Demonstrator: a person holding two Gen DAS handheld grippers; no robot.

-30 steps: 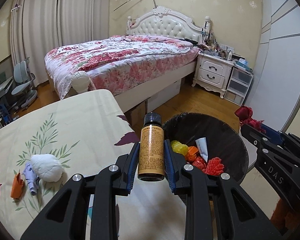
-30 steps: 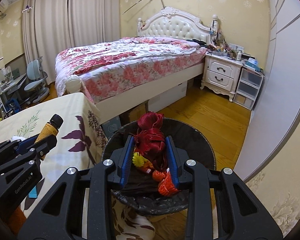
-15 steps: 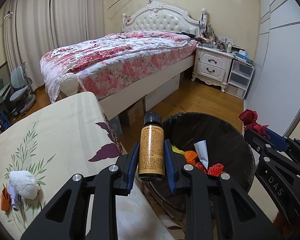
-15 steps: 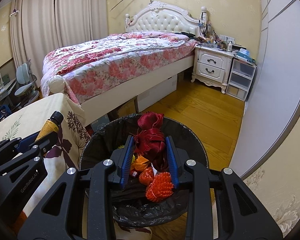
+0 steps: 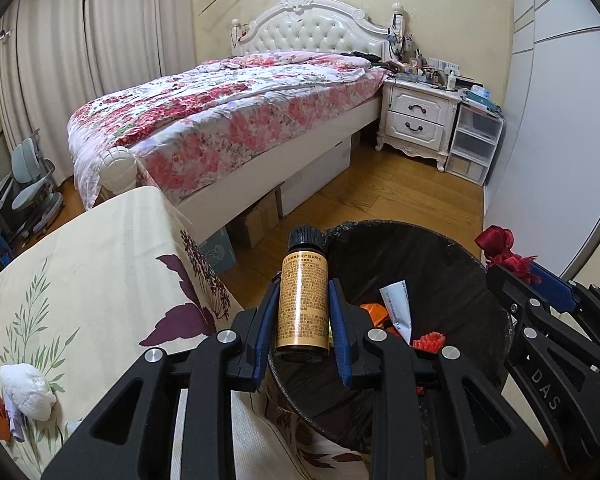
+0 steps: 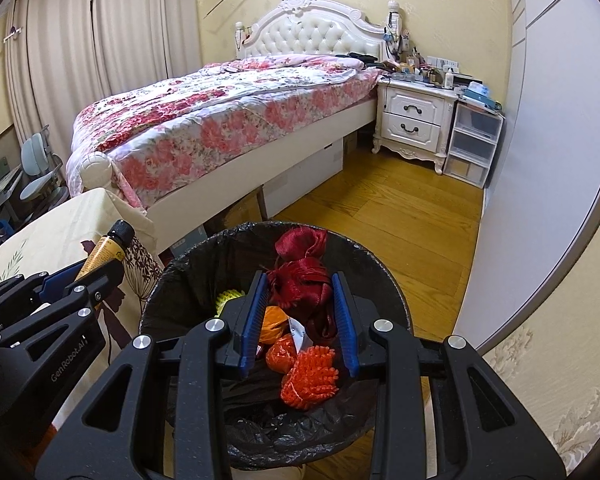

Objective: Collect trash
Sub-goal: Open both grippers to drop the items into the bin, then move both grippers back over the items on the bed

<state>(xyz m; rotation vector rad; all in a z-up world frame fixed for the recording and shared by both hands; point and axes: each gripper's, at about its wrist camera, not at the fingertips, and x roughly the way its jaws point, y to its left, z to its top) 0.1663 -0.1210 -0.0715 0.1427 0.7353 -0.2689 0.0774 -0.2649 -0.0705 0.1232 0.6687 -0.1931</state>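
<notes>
Left gripper [image 5: 303,318]: jaws clamped on brown bottle [image 5: 302,304], black cap up, held over near rim of bin [image 5: 496,322].
Right gripper [image 6: 300,312]: jaws gripping red mesh bundle [image 6: 302,280] above bin's open mouth.
Bin: black liner, holds orange and yellow scraps.
Table [image 5: 100,264]: white wad [image 5: 26,390] near left edge.

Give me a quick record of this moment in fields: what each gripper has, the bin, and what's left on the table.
left gripper: shut on the brown bottle, near the bin's rim
right gripper: shut on the red mesh bundle, above the bin
trash bin: black liner, orange, yellow and white scraps inside
table: white wad and small scraps near its left edge
</notes>
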